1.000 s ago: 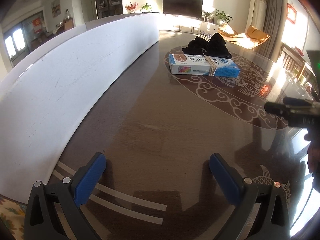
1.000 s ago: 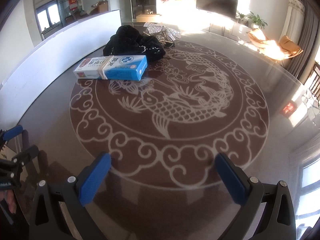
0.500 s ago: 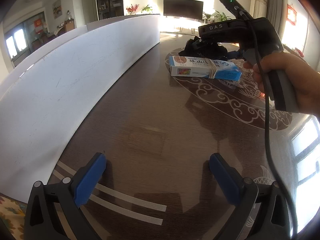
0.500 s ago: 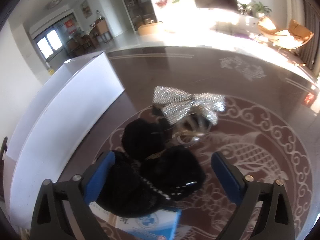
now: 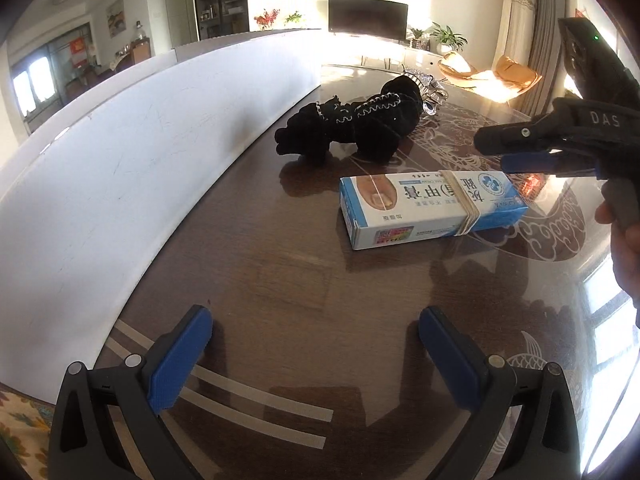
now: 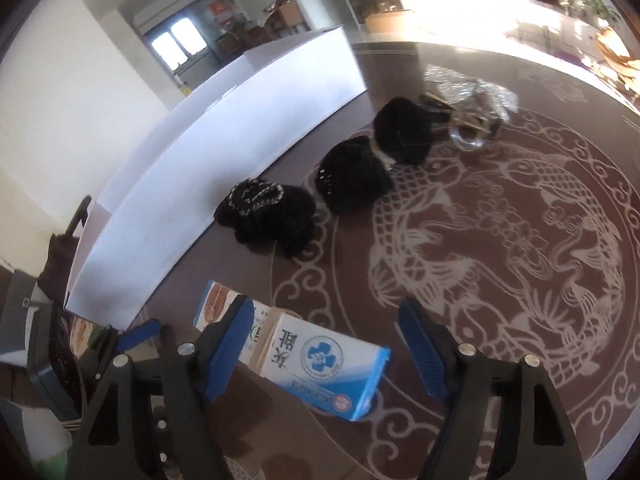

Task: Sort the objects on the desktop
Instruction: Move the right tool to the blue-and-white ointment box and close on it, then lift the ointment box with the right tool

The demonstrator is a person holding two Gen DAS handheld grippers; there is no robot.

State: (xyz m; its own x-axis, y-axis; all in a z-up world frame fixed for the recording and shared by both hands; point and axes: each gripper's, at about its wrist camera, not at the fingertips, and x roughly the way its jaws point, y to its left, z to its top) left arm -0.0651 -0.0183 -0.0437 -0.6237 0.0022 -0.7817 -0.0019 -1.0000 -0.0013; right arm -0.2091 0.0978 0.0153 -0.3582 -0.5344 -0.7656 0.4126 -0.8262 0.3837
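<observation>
A blue and white box (image 6: pixel 320 364) with a rubber band round it lies on the glass-topped table (image 6: pixel 520 320). My right gripper (image 6: pixel 324 344) straddles the box's near end and its jaws are closing. The left pad (image 6: pixel 228 344) is at the box's side, while the right pad (image 6: pixel 420 348) stands apart from it. In the left wrist view the box (image 5: pixel 432 208) lies ahead, with the right gripper (image 5: pixel 504 152) above its right end. My left gripper (image 5: pixel 316 344) is open over bare table, with nothing between its fingers. Three black scrunchies (image 6: pixel 268 216) lie beyond the box.
A long white board (image 6: pixel 240 140) stands along the table's left side. A silver bow clip (image 6: pixel 468 84) and a clear ring (image 6: pixel 468 140) lie past the scrunchies. A koi pattern (image 6: pixel 500 220) covers the table's middle. A white and green bottle (image 6: pixel 40 448) sits low at the left.
My right gripper has swung back from over the scrunchies to the box, which now sits between its narrower jaws. The left gripper has stayed where it was.
</observation>
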